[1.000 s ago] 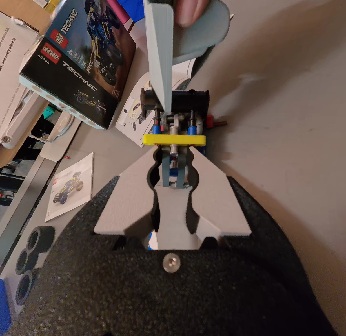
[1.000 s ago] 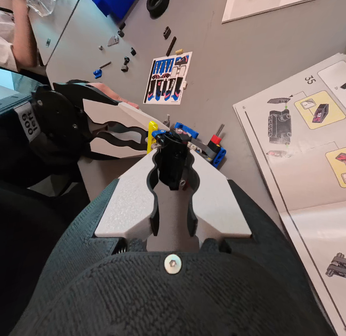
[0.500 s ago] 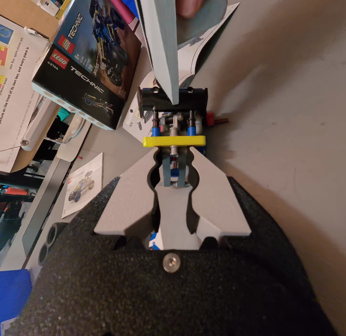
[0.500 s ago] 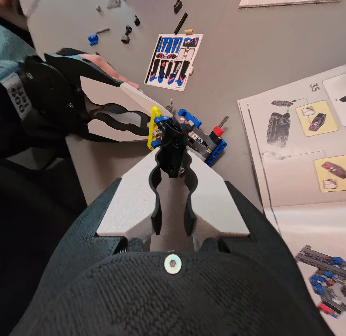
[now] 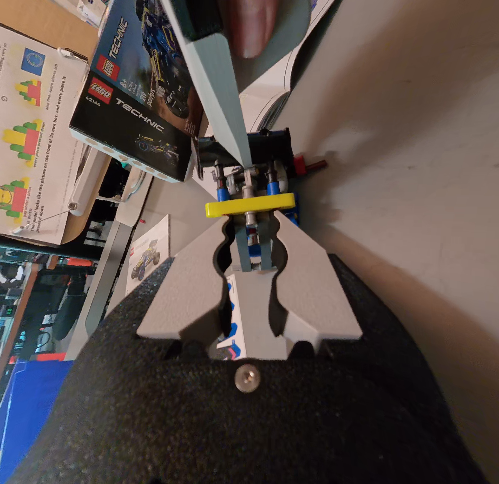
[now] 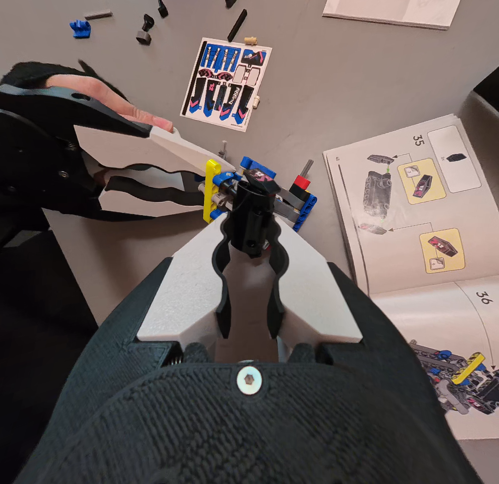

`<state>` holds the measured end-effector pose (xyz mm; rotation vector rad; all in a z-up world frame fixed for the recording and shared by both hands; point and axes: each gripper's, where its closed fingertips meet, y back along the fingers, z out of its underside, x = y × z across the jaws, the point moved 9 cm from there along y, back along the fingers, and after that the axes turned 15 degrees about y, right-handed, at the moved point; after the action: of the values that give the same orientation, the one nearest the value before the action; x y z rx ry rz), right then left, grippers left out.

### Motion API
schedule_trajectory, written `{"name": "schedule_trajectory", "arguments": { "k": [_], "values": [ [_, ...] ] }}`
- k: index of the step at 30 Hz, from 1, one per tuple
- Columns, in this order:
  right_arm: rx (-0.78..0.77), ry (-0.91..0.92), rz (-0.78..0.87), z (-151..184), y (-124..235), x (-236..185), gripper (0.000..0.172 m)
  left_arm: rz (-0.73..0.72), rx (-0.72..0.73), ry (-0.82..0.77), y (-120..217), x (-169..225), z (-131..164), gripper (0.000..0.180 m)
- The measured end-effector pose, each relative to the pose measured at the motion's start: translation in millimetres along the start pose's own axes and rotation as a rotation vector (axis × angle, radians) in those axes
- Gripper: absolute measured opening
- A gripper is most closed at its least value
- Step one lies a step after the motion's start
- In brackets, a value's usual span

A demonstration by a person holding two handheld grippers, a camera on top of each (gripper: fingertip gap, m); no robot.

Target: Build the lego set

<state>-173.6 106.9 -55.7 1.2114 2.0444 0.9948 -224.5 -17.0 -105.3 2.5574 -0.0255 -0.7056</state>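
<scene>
A small brick-built model with a yellow beam, blue pins and grey beams is held between both grippers above the grey table. My left gripper is shut on the model's grey beams just behind the yellow beam. It also shows in the right wrist view, coming in from the left. My right gripper is shut on the model's black block, which carries a dark sloped piece with a pink sticker. One right finger comes down from above onto the black block.
An open instruction booklet lies to the right. A sticker sheet and several small loose parts lie farther out. A toy set box, a leaflet and a cardboard box are at the left. My left and right fingertips are right by each other.
The model, still held in both grippers, has tilted slightly. The right fingers closed tighter on the black block, then eased a little. Both views have shifted a little over the table.
</scene>
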Motion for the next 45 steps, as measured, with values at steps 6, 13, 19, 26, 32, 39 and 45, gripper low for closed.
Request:
{"name": "schedule_trajectory", "arguments": {
  "k": [6,13,19,26,32,39,45],
  "values": [
    [0.038,0.051,-0.048,-2.9,2.2,5.7,0.024,0.011,0.002,0.068,-0.1,-7.9,3.4,0.023],
    [0.215,-0.021,-0.218,9.7,9.0,20.9,0.019,0.032,0.05,0.066,0.6,-7.5,1.7,0.023],
    [0.314,-0.089,-0.284,14.6,9.4,26.5,0.016,0.029,0.072,0.063,1.1,-7.5,1.3,0.023],
    [0.323,-0.086,-0.265,11.3,7.1,27.1,0.016,-0.022,0.041,0.007,0.2,-6.3,2.0,0.023],
    [0.166,0.051,-0.124,-4.9,7.9,15.2,0.015,-0.108,-0.044,-0.055,-2.3,-4.3,3.6,0.022],
    [0.108,0.063,-0.061,-6.2,4.4,12.6,0.019,-0.099,-0.026,-0.099,-2.1,1.8,0.8,0.021],
    [0.117,0.092,-0.018,-10.4,-1.3,14.2,0.024,-0.089,-0.031,-0.008,-0.7,-4.4,1.5,0.022]
  ]
}}
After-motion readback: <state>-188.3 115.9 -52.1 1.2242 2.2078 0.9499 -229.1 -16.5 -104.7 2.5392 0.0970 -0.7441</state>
